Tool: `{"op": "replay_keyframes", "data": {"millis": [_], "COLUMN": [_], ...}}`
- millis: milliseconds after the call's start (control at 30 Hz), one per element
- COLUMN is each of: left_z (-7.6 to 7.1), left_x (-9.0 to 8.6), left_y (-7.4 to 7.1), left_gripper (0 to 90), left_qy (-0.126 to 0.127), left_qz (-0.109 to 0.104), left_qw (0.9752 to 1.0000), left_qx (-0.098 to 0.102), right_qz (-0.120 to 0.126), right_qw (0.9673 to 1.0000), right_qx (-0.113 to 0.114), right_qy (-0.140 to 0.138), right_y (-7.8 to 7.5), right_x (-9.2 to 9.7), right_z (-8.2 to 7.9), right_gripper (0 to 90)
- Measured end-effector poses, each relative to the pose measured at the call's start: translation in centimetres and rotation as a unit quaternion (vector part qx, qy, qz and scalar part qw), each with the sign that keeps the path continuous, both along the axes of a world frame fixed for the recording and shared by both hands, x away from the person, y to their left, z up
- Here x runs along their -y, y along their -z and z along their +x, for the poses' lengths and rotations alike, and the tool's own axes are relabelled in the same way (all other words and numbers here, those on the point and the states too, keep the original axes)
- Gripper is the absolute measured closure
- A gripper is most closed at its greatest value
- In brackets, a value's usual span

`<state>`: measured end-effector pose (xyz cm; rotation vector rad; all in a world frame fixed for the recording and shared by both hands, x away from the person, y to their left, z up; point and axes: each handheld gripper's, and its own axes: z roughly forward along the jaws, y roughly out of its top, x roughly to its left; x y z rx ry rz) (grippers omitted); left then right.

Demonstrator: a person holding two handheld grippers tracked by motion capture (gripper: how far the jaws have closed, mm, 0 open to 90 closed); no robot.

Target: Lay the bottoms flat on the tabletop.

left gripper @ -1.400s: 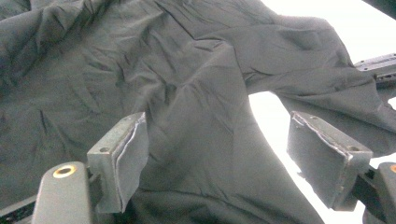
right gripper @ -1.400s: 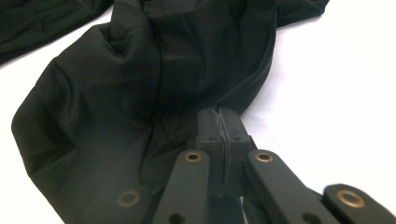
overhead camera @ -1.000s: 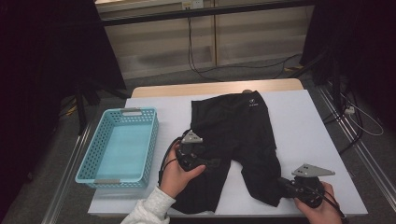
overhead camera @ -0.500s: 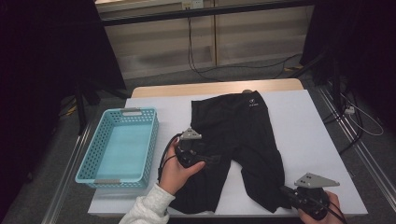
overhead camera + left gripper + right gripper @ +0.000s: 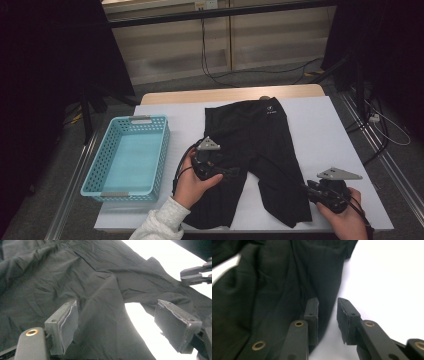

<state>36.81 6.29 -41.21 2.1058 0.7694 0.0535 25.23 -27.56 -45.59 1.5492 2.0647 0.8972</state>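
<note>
A light blue basket [image 5: 127,159] sits at the far left of the white table [image 5: 330,130], well to the left of the left claw [image 5: 227,173] and apart from it.

The left claw lies in the person's left hand [image 5: 192,182] over the black shorts [image 5: 260,145], pointing to the right across the cloth. In the left gripper view its jaws stand wide apart, with the cloth [image 5: 75,277] spread beneath and ahead of them and a fold running up between them. Neither pad presses on it. Past the right-hand jaw in that view, a bare wedge of table [image 5: 142,322] shows in the gap between the two legs.

The shorts lie flat in the middle of the table, waistband at the far edge, the two legs reaching back toward the person. One leg runs under the left claw; the other ends just in front of the right claw [image 5: 311,192].

The right claw, in the person's right hand [image 5: 345,220], rests near the table's front right corner and points left at the hem of that leg. Its jaws have just been opening, and in the right gripper view a narrow gap shows between the pads [image 5: 312,315]. The edge of the cloth [image 5: 274,290] lies at the left-hand pad, with white table in the gap and to the right of it. Nothing is pinched.
</note>
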Motion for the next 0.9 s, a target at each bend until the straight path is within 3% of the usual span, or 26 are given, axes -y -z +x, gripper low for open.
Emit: {"op": "replay_keyframes", "data": {"millis": [67, 200, 300, 467, 567, 667, 900], "left_z": [-0.1, -0.4, -0.7, -0.7, -0.8, -0.8, -0.4], "left_x": [0.2, 0.9, 1.6, 3.1, 4.2, 5.3, 8.0], "left_y": [0.1, 0.5, 0.7, 1.4, 1.9, 2.5, 3.8], "left_gripper": [19.9, 20.5, 22.2, 25.7, 28.9, 32.1, 37.5], "left_qy": [0.005, 0.014, 0.024, 0.050, 0.063, 0.088, 0.120], "left_qz": [0.003, 0.008, 0.012, 0.015, 0.016, 0.012, 0.014], "left_qw": [1.0000, 0.9999, 0.9996, 0.9986, 0.9978, 0.9959, 0.9915], "left_qx": [0.000, 0.002, 0.007, 0.008, 0.015, 0.019, 0.048], "right_qz": [0.004, 0.008, 0.005, 0.024, 0.023, 0.023, 0.022], "right_qw": [1.0000, 0.9998, 0.9996, 0.9994, 0.9993, 0.9994, 0.9995], "right_qx": [0.002, 0.001, 0.005, 0.023, 0.027, 0.024, 0.021], "right_qy": [-0.001, -0.020, -0.026, -0.001, 0.005, 0.003, -0.010], "right_y": [0.2, 0.2, 0.0, -0.6, -0.7, -0.6, -0.4], "right_x": [-0.2, -0.6, -0.5, 0.6, 0.9, 0.8, 0.3], "right_z": [0.5, 1.0, 1.1, 0.8, 0.6, 0.7, 0.8], "right_gripper": [71.3, 89.1, 89.9, 89.9, 89.8, 89.7, 89.1]}}
